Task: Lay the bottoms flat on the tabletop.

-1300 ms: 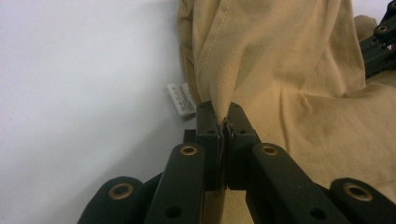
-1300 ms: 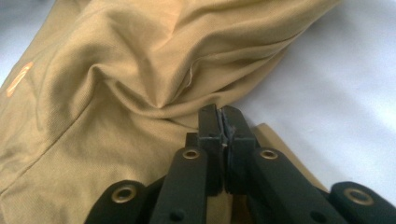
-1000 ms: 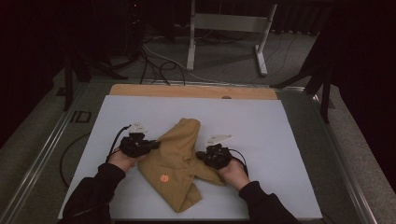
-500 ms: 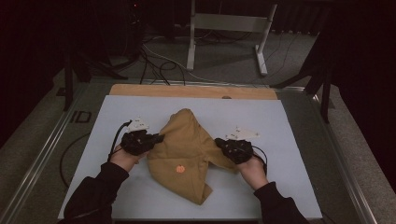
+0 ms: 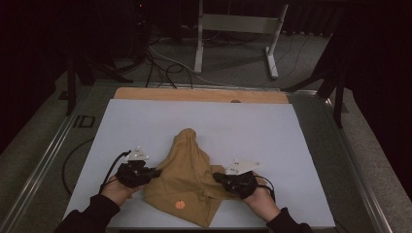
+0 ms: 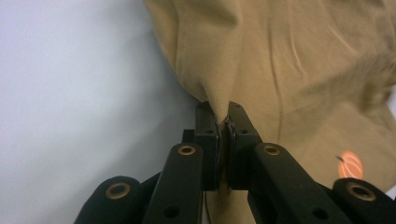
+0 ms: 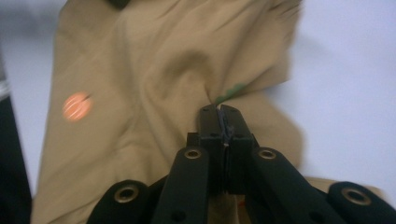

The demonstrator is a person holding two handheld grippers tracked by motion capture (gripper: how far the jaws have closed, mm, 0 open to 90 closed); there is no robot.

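Gripping a tan garment [image 5: 187,177] at both sides, you have the work under way but far from finished. Item: the garment, crumpled, lying on the near half of the white table [image 5: 291,145], between your two hands, with a small orange pumpkin print [image 5: 180,204] near its near edge. Item: your left gripper [image 5: 154,172], jaws pressed together on a pinch of cloth at the garment's left edge, the fabric puckered where it enters the jaws in the left gripper view [image 6: 223,116]. Item: your right gripper [image 5: 217,177], likewise clamped on a fold at the right edge. Done, by the look of it: both holds taken. Left: the cloth is bunched toward the far end and creased throughout, so spreading it flat, and any folding, is yet to do.
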